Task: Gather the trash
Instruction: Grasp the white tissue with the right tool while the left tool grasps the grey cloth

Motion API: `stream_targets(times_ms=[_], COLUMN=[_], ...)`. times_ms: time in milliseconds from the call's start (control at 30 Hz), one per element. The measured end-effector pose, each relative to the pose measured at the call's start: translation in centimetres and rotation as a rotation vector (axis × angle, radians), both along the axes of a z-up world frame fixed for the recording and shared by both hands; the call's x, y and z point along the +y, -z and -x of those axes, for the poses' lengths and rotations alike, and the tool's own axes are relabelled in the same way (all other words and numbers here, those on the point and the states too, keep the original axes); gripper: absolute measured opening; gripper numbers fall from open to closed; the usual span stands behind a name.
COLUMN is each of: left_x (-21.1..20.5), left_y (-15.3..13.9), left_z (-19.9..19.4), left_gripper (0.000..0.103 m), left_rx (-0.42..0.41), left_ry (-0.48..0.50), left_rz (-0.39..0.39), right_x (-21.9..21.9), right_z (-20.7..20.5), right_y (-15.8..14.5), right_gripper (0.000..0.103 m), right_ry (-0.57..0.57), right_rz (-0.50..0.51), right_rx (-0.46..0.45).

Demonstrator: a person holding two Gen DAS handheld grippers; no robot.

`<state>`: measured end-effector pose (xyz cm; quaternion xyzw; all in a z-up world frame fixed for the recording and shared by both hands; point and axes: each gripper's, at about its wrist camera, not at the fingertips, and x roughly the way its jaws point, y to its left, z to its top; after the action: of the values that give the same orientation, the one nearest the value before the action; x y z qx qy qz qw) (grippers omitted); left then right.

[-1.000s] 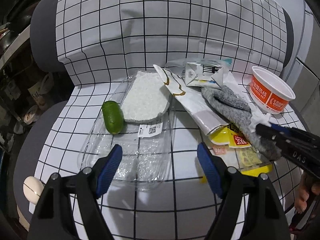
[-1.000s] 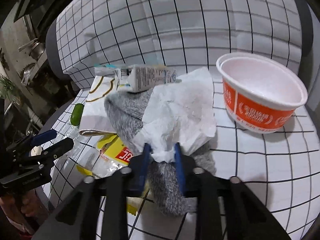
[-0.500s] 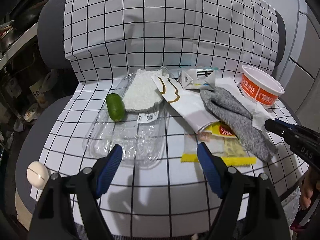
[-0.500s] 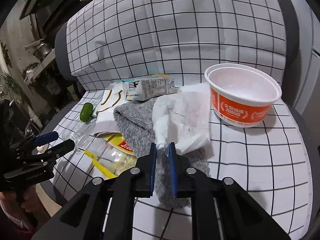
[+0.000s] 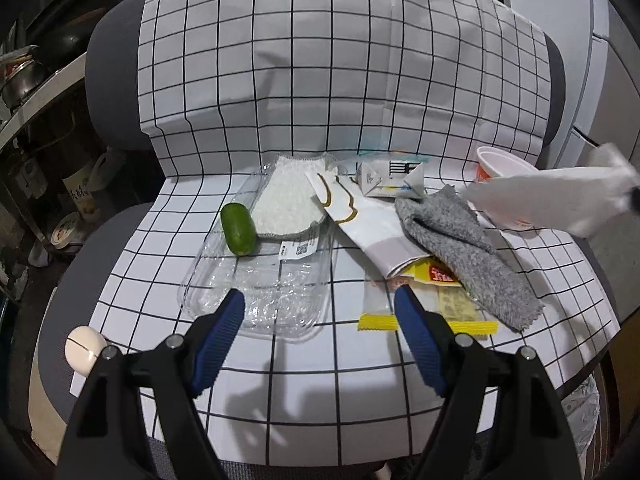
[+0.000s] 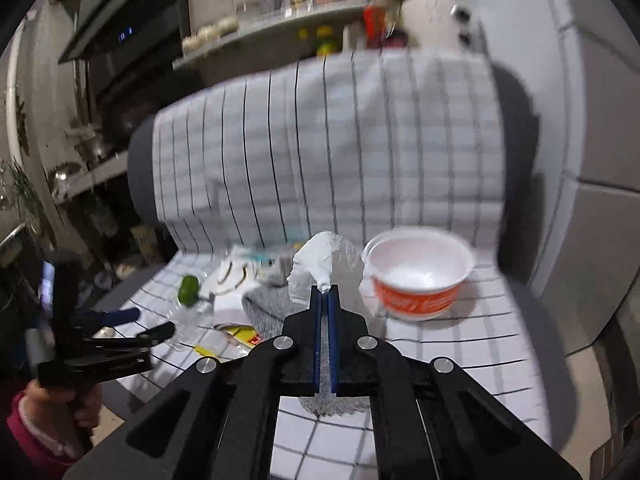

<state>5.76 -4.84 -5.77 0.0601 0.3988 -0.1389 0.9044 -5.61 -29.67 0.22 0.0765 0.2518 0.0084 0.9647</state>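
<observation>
Right wrist view: the right gripper (image 6: 326, 289) has its blue fingers pressed together on a crumpled white tissue (image 6: 318, 258), held in the air above the grey cloth (image 6: 266, 306) and beside the orange bowl (image 6: 418, 282); left wrist view: the left gripper (image 5: 318, 320) has its fingers wide apart, holding nothing, near the clear plastic tray (image 5: 260, 300) on the checked seat cover (image 5: 320, 80).

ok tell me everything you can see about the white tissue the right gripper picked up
The white tissue is thin, crumpled paper, bunched to a twisted point where the right gripper has its jaws shut on it. It is lifted clear of the chair; nothing else visibly touches it. Its loose part looks see-through with motion blur. From the left wrist view it shows as a blurred white sheet stretched across the front of the orange-and-white paper bowl.
</observation>
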Motion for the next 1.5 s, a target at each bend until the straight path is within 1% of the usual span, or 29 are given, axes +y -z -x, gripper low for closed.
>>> stream_targets(times_ms=[100,167,233,333,400,500,633,767,833,867,900,933,967,1067,1100,1167,1233,1367,1500], left_x=[-0.4,-0.8,-1.4,-2.2,-2.8,-3.6,-4.4,-4.9,-4.9,-4.9,-4.9,-4.8,-4.8,-4.9,-4.9,-5.1,-5.4,-5.9,-6.1], left_y=[-0.3,-0.5,-0.6,-0.7,-0.7,-0.3,0.6,1.5,1.9,2.1,2.2,2.3,2.3,2.1,2.0,1.9,2.0,2.4,2.8], left_z=[0.3,0.5,0.8,1.2,1.5,1.8,1.9,1.4,1.0,0.9,0.7,0.6,0.4,0.3,0.2,0.0,-0.3,-0.4,-0.7], left_gripper=[0.075,0.075,0.075,0.075,0.075,0.075,0.075,0.075,0.075,0.075,0.075,0.075,0.075,0.075,0.075,0.075,0.075,0.075,0.075], left_rx=[-0.003,-0.005,-0.008,-0.010,-0.010,-0.006,0.004,0.022,0.028,0.031,0.033,0.034,0.033,0.019,0.014,0.011,0.016,0.027,0.036], left_ry=[0.014,0.024,0.039,0.058,0.070,0.088,0.101,0.108,0.105,0.105,0.104,0.103,0.104,0.111,0.113,0.116,0.117,0.122,0.119], left_rz=[0.013,0.018,0.023,0.028,0.027,0.024,0.012,-0.001,-0.007,-0.008,-0.009,-0.011,-0.010,-0.001,0.001,0.008,0.015,0.008,0.001], right_x=[-1.0,-1.7,-2.3,-3.1,-3.8,-5.0,-6.7,-7.3,-7.5,-7.4,-7.2,-7.2,-7.1,-6.8,-6.9,-7.3,-8.0,-9.0,-8.6], right_z=[3.4,5.3,6.4,7.0,6.2,3.7,0.5,-1.6,-2.4,-2.2,-2.2,-2.1,-1.7,-0.4,-0.1,0.0,-0.9,-4.0,-6.5], right_y=[-1.8,-2.3,-2.1,-0.8,0.6,3.8,8.6,12.3,14.0,13.9,13.7,13.5,12.9,10.8,10.3,9.6,9.7,11.8,13.9], right_gripper=[0.003,0.004,0.004,0.005,0.007,0.008,0.008,0.008,0.010,0.018,0.024,0.035,0.044,0.053,0.055,0.067,0.070,0.070,0.069], right_ry=[0.043,0.076,0.098,0.131,0.155,0.197,0.199,0.174,0.154,0.150,0.139,0.131,0.131,0.119,0.120,0.132,0.156,0.177,0.171], right_rz=[0.016,0.015,0.008,0.001,0.012,0.048,0.027,-0.009,-0.036,-0.032,-0.033,-0.034,-0.026,0.006,0.010,0.013,0.009,-0.039,-0.021], right_rx=[-0.021,-0.012,0.015,0.070,0.116,0.194,0.282,0.351,0.406,0.382,0.384,0.378,0.353,0.264,0.248,0.212,0.220,0.284,0.360])
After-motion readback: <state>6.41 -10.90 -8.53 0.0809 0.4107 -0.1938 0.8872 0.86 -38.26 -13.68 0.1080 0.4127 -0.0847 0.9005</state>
